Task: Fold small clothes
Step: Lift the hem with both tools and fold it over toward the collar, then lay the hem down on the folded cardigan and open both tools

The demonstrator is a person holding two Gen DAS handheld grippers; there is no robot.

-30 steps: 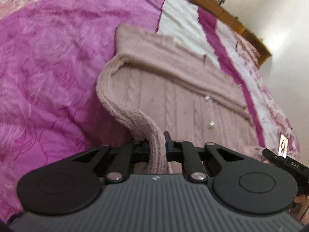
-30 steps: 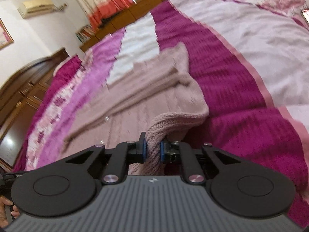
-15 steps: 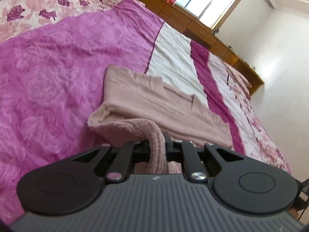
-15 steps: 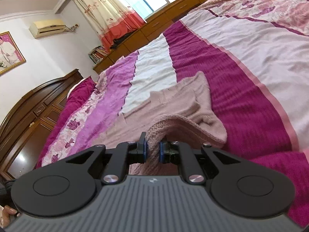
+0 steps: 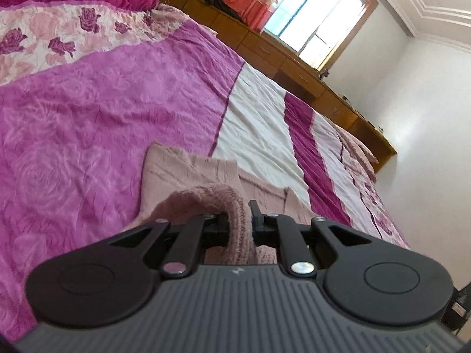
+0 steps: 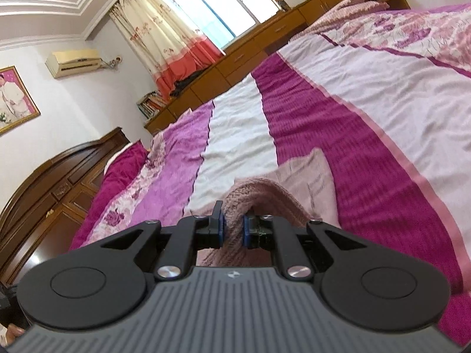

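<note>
Bed: magenta-and-white bedspread [image 5: 117, 111] carries the pink knitted sweater [image 5: 188, 173].
Left gripper [image 5: 239, 220]: my fingers pinch one sweater edge, raised for folding over.
Right gripper [image 6: 232, 229]: fingers clamp the other edge, keeping the fold square.

A home bedroom is showing here: a wide bed [image 6: 368, 111] in a magenta floral quilt is filling the room, its carved wooden headboard [image 6: 59, 182] standing at one end, low wooden cabinets [image 5: 294, 67] running beside it, and curtains [image 6: 164, 38] hanging beyond.
</note>
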